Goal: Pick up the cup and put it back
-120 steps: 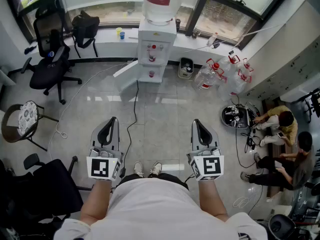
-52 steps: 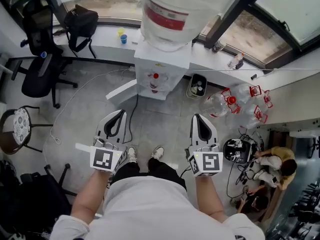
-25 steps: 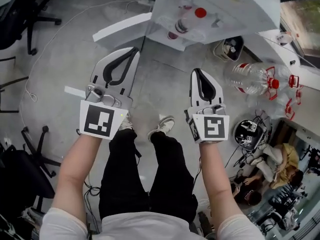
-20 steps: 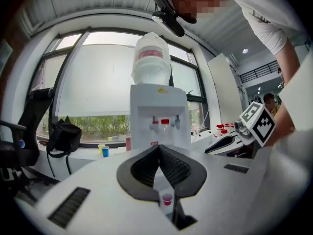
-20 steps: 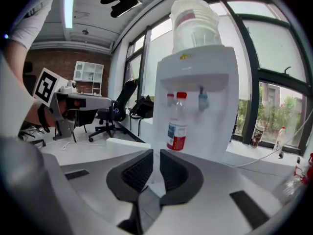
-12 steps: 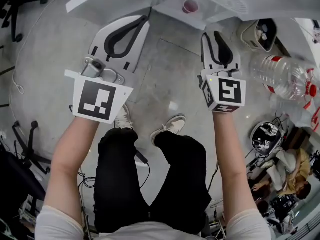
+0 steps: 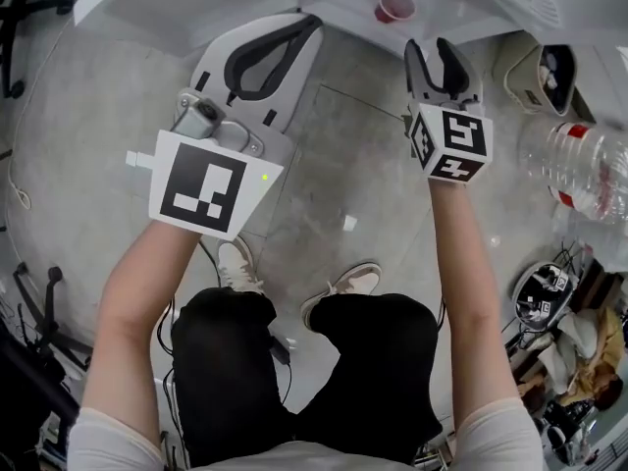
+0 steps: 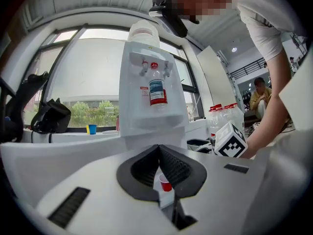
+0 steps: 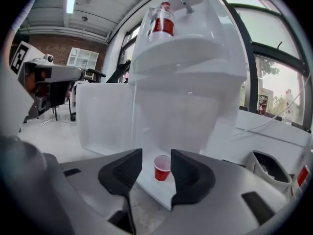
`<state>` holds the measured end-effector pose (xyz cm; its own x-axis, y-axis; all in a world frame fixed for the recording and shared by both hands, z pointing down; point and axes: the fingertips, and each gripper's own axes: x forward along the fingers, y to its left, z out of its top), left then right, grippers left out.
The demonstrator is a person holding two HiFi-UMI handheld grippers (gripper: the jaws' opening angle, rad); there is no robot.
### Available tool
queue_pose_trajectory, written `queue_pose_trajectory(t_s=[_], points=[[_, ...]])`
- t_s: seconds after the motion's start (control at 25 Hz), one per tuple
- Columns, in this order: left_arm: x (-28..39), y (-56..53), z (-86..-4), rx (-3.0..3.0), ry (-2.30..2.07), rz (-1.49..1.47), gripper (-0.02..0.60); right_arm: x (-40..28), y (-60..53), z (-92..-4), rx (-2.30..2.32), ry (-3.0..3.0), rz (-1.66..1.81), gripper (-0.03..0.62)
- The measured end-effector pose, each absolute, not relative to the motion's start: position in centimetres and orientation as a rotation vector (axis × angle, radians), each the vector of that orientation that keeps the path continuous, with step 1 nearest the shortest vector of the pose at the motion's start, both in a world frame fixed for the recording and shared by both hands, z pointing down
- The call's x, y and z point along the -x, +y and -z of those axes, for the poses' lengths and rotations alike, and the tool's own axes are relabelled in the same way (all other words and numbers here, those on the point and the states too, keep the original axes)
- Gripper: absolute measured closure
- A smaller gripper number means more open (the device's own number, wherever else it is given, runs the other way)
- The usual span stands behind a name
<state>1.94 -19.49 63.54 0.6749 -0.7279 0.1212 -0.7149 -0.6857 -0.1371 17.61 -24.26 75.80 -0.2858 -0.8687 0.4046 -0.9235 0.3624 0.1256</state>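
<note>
A small red cup [image 7: 394,5] stands upright on the white ledge [image 9: 155,186] at the foot of the water dispenser [image 8: 151,92]. My right gripper [image 7: 439,51] is just short of the cup and a little to its right. Its jaws are opening and nothing is between them. In the right gripper view the cup [image 9: 162,168] shows through the gap of the right gripper [image 9: 156,156], further ahead. My left gripper [image 7: 310,24] is shut and empty, left of the cup. In the left gripper view the cup [image 8: 166,183] peeks out below the left gripper [image 8: 159,151].
A waste bin [image 7: 551,67] and a large clear water bottle [image 7: 589,170] stand on the floor to the right. The person's shoes [image 7: 343,285] are below the grippers. A black bag [image 8: 49,121] and a blue cup [image 8: 92,129] sit on the window sill.
The person has stepped up to the dispenser and bent down. Both grippers have moved forward to the ledge with the cup. The right jaws have parted.
</note>
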Motion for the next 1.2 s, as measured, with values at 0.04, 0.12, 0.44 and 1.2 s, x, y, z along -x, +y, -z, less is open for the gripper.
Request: queue_pose_trajectory(t_s=[0.04,0.12,0.44,1.2], points=[[-2.0,-19.7,-64.3,2.804,1.205,0.255,0.557,-17.7,-24.8,-76.7,-1.564,-2.224,-0.183,0.422],[-2.0,-20.1,-65.6,2.804,1.194,0.258,0.557,-17.8,-25.8,-78.3,-1.568,-2.221,-0.179,0.411],[-1.5,-21.6,-68.4,2.768,1.211,0.183,0.557,-17.7,-29.2,-83.0,-1.597,-2.228,-0.167,0.317],[2.4,-20.4,-69.3,2.754,1.291,0.298,0.557,-18.1,-35.2,-89.9,-1.689,-2.171,-0.431,0.218]])
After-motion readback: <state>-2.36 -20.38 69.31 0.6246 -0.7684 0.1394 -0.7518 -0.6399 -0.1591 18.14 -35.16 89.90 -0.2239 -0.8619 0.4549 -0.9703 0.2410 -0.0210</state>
